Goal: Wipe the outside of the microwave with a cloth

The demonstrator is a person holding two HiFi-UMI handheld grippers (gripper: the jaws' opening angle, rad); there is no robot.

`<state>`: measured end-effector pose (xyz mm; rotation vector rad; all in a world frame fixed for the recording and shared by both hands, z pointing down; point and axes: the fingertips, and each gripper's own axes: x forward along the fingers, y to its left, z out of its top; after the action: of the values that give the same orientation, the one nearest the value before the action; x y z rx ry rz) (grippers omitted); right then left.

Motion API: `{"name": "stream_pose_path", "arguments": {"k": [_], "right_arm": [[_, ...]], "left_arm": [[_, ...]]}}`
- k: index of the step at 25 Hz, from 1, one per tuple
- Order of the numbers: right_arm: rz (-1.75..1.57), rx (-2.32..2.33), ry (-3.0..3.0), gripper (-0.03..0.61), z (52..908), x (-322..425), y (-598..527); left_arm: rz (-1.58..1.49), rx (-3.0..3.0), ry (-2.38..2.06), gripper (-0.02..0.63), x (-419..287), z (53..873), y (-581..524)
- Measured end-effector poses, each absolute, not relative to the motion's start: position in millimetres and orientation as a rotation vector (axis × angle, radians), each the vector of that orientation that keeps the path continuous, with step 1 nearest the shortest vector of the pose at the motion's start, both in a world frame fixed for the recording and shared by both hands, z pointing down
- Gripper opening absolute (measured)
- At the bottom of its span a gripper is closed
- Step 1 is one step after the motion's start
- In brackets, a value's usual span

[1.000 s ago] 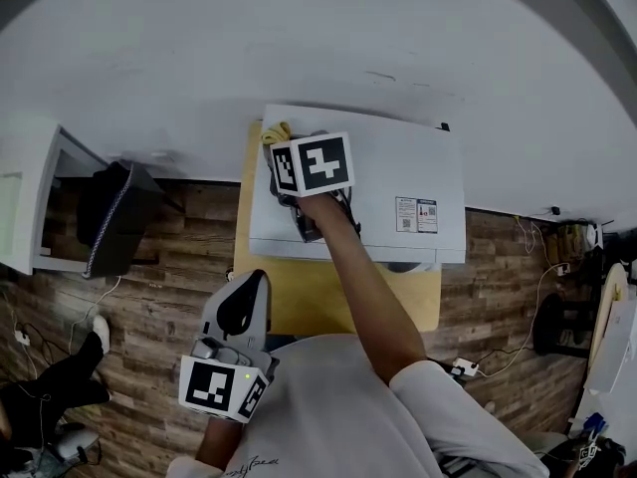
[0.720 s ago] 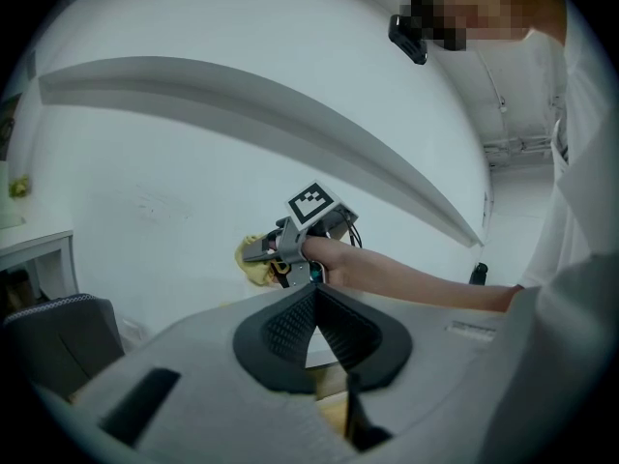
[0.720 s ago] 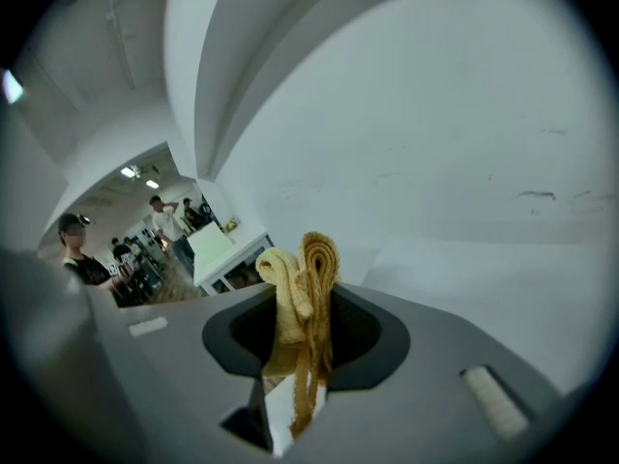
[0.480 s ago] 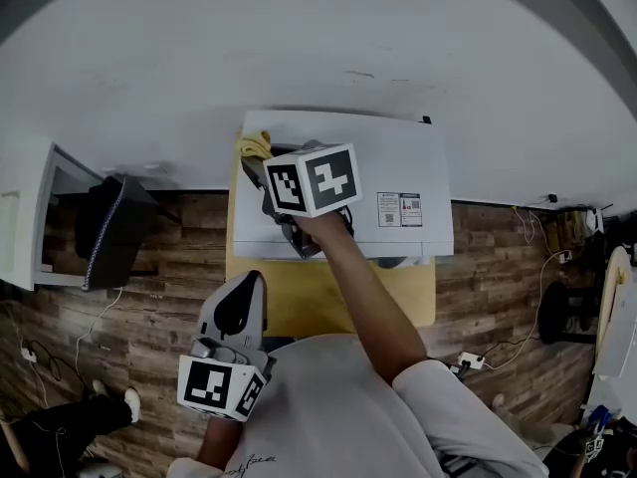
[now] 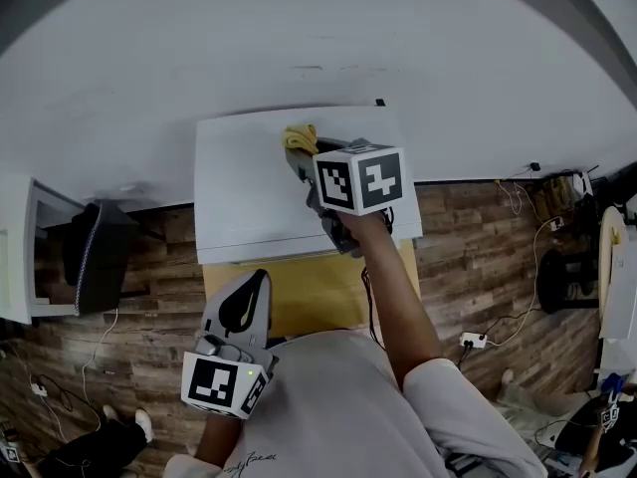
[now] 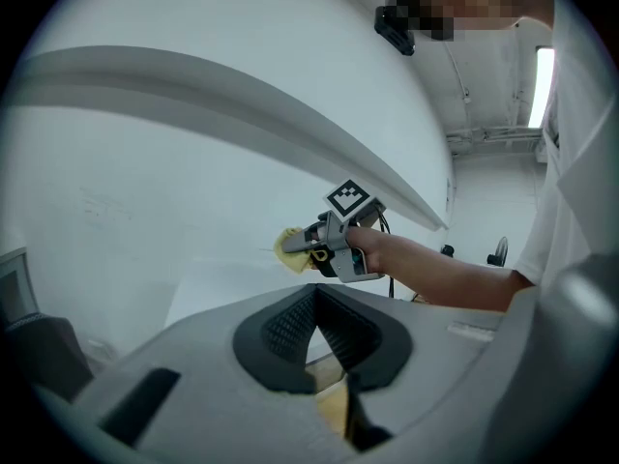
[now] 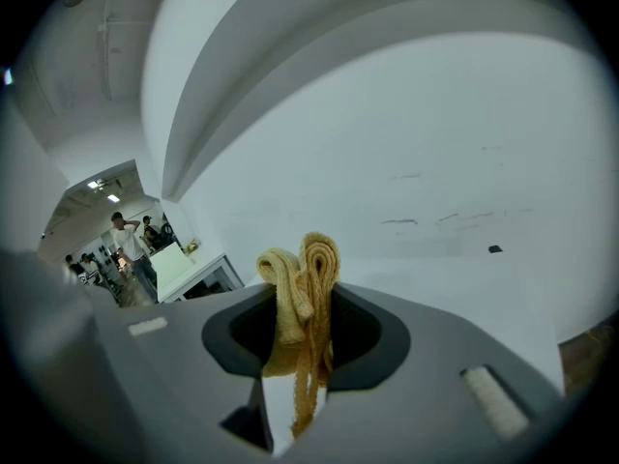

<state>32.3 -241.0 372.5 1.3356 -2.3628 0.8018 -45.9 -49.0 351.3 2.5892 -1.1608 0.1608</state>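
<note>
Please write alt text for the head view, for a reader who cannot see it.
Seen from above, the right gripper holds a yellow cloth at the rear top of a white microwave on a yellow table. The left gripper hangs shut and empty near the person's body.

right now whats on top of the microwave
Only the yellow cloth, clamped by the right gripper, shows near the back edge of the microwave and its white top. The gripper covers part of that top, so anything beneath it cannot be seen.
</note>
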Motion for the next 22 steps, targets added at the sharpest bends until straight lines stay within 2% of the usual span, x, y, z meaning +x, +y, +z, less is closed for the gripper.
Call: {"name": "stream_pose_path", "arguments": {"k": [11,22], "right_arm": [[0.836,1.656,-2.159,0.126,380.1,179.9,-230.3],[0.726,1.788,-1.844,0.127,411.1,265.1,-212.8]], "left_arm": [[0.196,2.665,-1.014,-0.009,-1.7,353.3,-51.9],[0.261,2.726,-0.959,-0.009,11.5,358.5,-52.3]]}}
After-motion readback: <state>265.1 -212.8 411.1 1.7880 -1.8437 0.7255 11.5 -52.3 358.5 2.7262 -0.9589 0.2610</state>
